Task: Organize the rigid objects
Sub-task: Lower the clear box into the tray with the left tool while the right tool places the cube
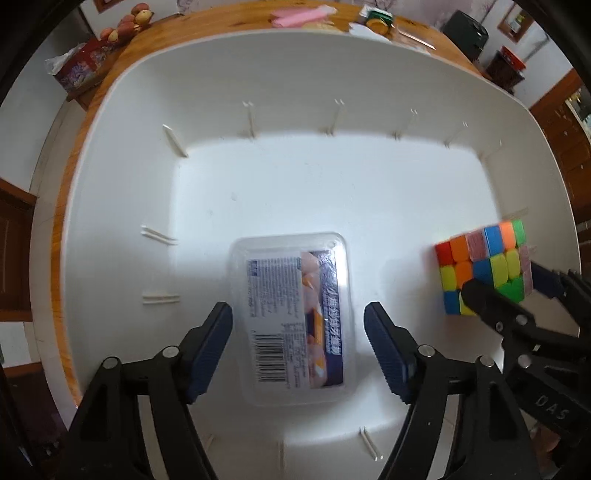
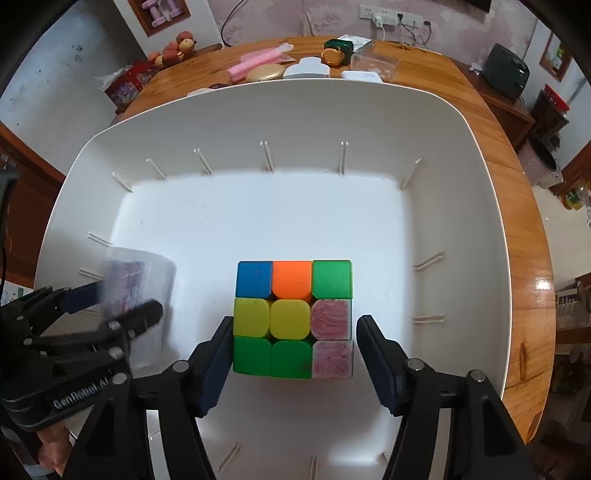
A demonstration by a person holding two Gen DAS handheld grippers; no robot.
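Only right wrist shows charger [image 2: 378,20].

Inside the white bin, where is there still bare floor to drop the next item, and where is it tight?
Free: the bin floor's far half, between the back wall and the puzzle cube and clear plastic box. A narrower strip lies between cube and box. Tight: the near side, where the left claw straddles the box and the right claw straddles the cube.

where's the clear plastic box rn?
Clear plastic box lies on the white bin floor, between the left gripper pads, untouched; puzzle cube to its right.
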